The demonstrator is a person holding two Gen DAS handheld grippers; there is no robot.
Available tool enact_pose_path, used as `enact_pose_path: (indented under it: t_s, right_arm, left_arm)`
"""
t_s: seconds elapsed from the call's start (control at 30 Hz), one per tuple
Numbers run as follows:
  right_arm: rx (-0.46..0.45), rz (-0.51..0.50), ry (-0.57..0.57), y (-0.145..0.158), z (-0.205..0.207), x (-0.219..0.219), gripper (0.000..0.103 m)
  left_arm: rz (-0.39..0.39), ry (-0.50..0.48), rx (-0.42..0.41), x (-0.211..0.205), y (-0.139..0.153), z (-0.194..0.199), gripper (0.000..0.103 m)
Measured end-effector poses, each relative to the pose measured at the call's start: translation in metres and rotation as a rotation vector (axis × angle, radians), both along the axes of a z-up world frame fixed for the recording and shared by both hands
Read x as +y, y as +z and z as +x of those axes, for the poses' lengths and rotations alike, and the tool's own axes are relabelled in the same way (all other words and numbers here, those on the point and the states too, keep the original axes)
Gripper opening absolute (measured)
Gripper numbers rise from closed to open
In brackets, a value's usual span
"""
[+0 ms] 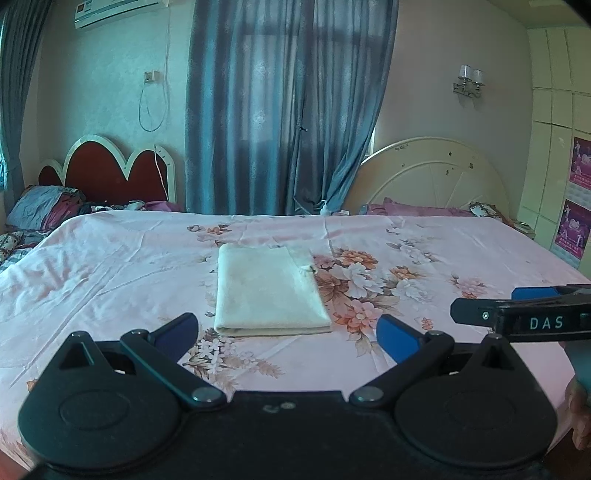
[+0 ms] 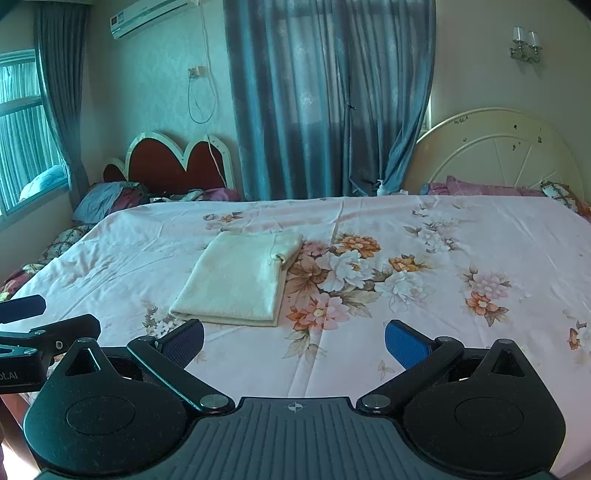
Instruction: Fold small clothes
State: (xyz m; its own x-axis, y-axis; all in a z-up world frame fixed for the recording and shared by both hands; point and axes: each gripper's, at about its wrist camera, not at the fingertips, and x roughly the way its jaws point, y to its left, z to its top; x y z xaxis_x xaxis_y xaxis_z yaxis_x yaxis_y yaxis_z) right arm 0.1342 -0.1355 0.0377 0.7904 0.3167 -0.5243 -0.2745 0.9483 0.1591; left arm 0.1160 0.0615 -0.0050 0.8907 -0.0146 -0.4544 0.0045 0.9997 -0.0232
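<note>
You're hovering both the left gripper (image 1: 286, 332) and right gripper (image 2: 293, 339), fingers spread and empty, just short of the folded cream garment (image 1: 267, 291), seemingly finishing—perhaps one last fold.

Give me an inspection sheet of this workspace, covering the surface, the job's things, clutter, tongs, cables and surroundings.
Surface: bed with pink floral sheet, creased, mostly bare.
Job's things: one cream folded cloth lying flat on the sheet, layered edge toward the cameras.
Clutter: pillows and bedding heaped at the far left; pink pillows at the far right.
Grippers: left tongs and right tongs both open, empty, short of the cloth.
Cables: white cord hanging from a wall socket.
Surroundings: blue curtains, two headboards, air conditioner, wall lamp.
</note>
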Motion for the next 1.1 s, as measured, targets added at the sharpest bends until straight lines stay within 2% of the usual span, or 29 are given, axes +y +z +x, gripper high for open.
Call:
enact_pose_path:
  t_s: [1.1]
  right_arm:
    - [-0.013,0.012,0.022,0.008,0.013,-0.002,0.103]
  left_arm:
    - [0.013,0.023,-0.008,0.005,-0.002,0.007,0.102]
